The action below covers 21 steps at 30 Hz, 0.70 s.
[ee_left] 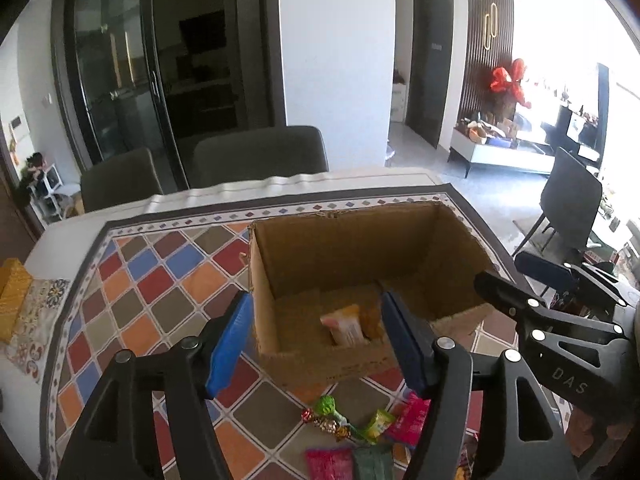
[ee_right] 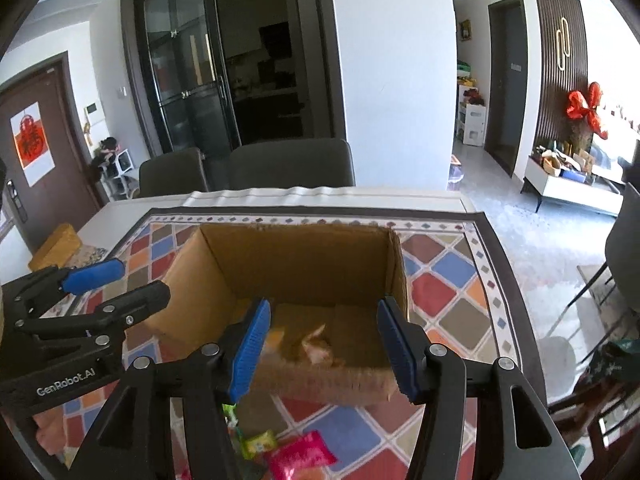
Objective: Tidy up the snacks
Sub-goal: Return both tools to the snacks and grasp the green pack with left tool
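Note:
An open cardboard box (ee_left: 360, 256) (ee_right: 304, 264) stands on a diamond-patterned tablecloth (ee_left: 160, 280). On its floor lies an orange and white snack packet (ee_left: 346, 326); in the right wrist view the packets (ee_right: 316, 350) inside look blurred. My left gripper (ee_left: 315, 300) hangs open over the box's near left corner, nothing between its blue pads. My right gripper (ee_right: 324, 304) hangs open over the near wall, also empty. Each shows in the other's view: right gripper (ee_left: 504, 276), left gripper (ee_right: 132, 280). Loose on the cloth lie a green lollipop (ee_left: 325, 405), a yellow-green packet (ee_left: 378, 424) (ee_right: 260, 442) and pink packets (ee_left: 410, 416) (ee_right: 302, 456).
Two grey chairs (ee_left: 260, 156) stand behind the table's far edge. A yellow box (ee_left: 12, 300) lies on a patterned cloth at the table's left end. The table's right edge drops to the floor, where another dark chair (ee_left: 568, 200) stands.

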Available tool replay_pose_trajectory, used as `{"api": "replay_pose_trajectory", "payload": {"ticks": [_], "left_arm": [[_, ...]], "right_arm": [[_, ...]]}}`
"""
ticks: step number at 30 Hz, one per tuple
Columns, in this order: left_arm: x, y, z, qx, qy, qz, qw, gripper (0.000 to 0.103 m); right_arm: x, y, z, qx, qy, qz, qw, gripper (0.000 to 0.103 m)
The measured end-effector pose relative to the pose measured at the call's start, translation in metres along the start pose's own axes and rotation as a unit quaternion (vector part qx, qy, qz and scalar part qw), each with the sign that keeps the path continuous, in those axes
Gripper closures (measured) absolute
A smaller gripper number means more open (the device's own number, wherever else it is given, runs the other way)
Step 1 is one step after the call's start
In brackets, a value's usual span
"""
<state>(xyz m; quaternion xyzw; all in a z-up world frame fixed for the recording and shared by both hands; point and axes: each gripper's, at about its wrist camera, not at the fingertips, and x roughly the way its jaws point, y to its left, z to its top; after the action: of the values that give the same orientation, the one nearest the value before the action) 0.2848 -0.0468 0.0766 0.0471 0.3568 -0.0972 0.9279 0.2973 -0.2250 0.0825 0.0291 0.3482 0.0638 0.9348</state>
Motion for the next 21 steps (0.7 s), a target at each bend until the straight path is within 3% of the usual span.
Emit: {"api": "replay_pose_trajectory", "payload": {"ticks": [13,21], "left_arm": [[-0.045,-0.030,-0.050,0.020,-0.025,-0.030,0.9991,0.033],[-0.052,-0.054,-0.085,0.036,-0.010,-0.058,0.9976,0.033]], "right_arm": [[-0.053,-0.008,-0.047,-0.002,-0.016,-0.008,1.000,0.046],[-0.068,-0.018,-0.085,0.001,0.003,-0.004,1.000,0.046]]}}
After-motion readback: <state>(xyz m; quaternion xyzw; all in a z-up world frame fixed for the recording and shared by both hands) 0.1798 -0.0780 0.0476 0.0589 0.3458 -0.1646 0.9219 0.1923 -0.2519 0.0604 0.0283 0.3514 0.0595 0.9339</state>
